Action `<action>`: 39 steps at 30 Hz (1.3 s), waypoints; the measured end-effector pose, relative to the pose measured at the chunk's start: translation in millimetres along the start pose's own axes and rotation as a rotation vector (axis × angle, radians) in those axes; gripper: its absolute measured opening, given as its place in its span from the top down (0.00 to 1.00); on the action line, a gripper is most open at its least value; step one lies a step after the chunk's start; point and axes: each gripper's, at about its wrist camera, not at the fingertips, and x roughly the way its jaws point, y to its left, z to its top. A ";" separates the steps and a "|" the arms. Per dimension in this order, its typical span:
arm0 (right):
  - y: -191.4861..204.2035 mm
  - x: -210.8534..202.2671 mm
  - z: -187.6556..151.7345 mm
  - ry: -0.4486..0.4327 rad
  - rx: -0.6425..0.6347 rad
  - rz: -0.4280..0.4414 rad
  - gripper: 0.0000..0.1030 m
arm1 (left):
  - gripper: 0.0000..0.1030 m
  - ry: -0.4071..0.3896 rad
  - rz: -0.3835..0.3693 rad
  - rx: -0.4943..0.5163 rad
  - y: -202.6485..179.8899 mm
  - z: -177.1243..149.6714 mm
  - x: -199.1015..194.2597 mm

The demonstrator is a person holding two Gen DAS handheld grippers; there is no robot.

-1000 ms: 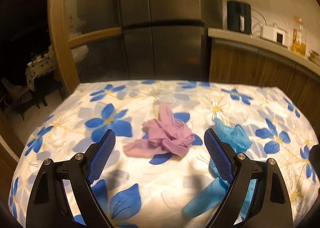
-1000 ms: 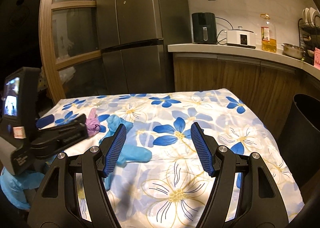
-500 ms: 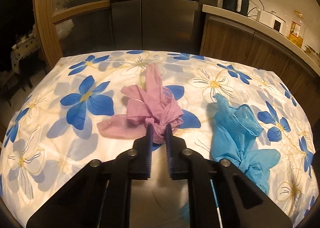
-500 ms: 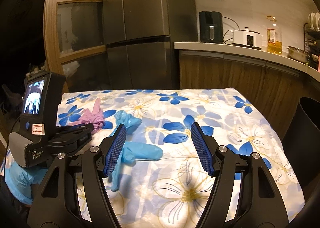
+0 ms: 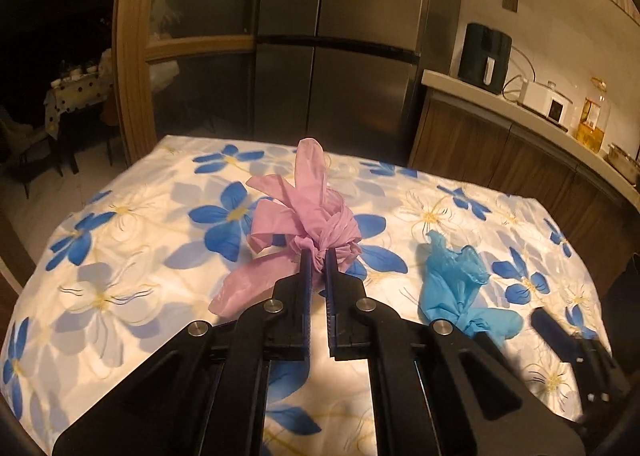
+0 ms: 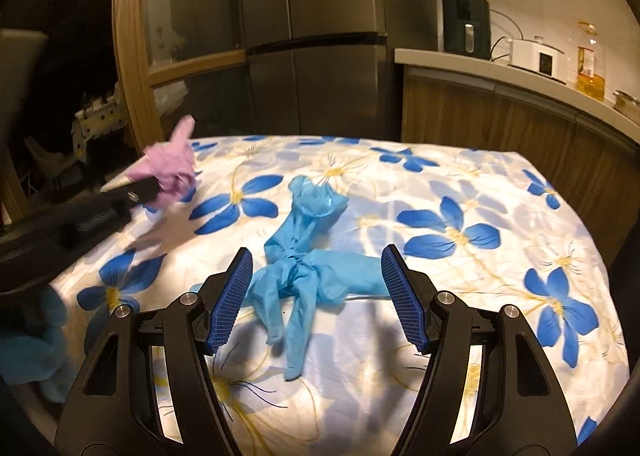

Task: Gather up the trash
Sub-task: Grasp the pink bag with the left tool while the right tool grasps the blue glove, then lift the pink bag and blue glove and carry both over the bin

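Note:
My left gripper (image 5: 317, 256) is shut on a crumpled pink glove (image 5: 308, 212) and holds it lifted above the flowered tablecloth (image 5: 120, 256); the pink glove also shows in the right wrist view (image 6: 170, 168), at the left. A knotted blue glove (image 6: 308, 252) lies on the cloth, also seen in the left wrist view (image 5: 456, 284). My right gripper (image 6: 316, 296) is open, its jaws on either side of the blue glove's knot, just above it.
A steel fridge (image 5: 340, 40) stands behind the table. A wooden counter (image 6: 520, 96) with a black appliance, a white cooker and an oil bottle runs along the right. A dark bin edge (image 5: 624, 288) is at the table's right side.
My left gripper has lifted the pink glove off the cloth. My right gripper has moved left and forward over the blue glove, still open.

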 end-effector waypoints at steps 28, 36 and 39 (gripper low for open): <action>-52.7 -94.5 8.8 -0.183 0.056 -0.069 0.97 | 0.95 -0.081 -0.066 0.071 -53.8 -5.3 -72.0; -107.2 -156.7 11.1 -0.298 0.117 -0.155 0.97 | 0.95 -0.121 -0.163 0.154 -116.9 -9.9 -106.7; -128.6 -175.8 8.9 -0.328 0.138 -0.197 0.97 | 0.95 -0.132 -0.204 0.179 -141.7 -12.2 -116.3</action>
